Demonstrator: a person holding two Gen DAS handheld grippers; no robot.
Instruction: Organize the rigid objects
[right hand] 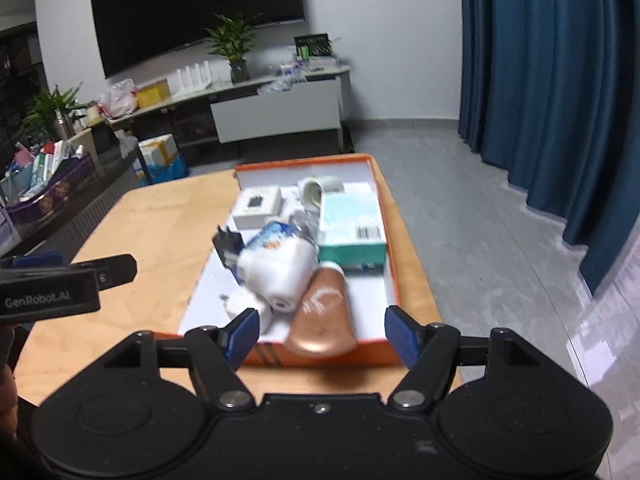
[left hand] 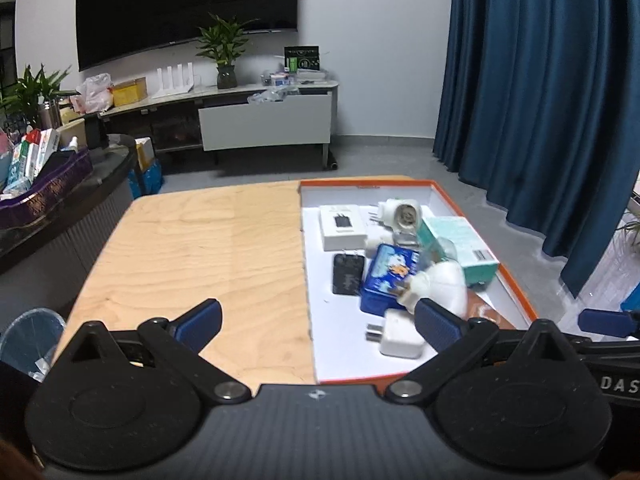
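While both wrist cameras look across the same wooden table (left hand: 180,248), only the left wrist view takes in its broad bare left half, and only the right wrist view shows the near outer wall of the orange-rimmed white tray (right hand: 394,264) that sits on the table's right side. The tray holds the jumble of rigid objects: a teal box (right hand: 352,226) along its right wall, a blue tin (left hand: 390,276) in the middle, a white box (left hand: 343,227) towards the far left, a large white device (right hand: 280,270) lying on the tin, a black adapter (left hand: 349,274) flat beside the tin and a small white charger (left hand: 401,333) near the front. The right wrist view adds a copper-coloured tube (right hand: 322,316) resting against the tray's near wall, which in the left wrist view is only a brown sliver at the edge. The left gripper (left hand: 318,320) stands at its widest over the seam between table and tray, with nothing between its blue pads (left hand: 200,320). The right gripper (right hand: 322,336) is spread wide before the tray's near wall, the tube's end seen between its fingers but untouched
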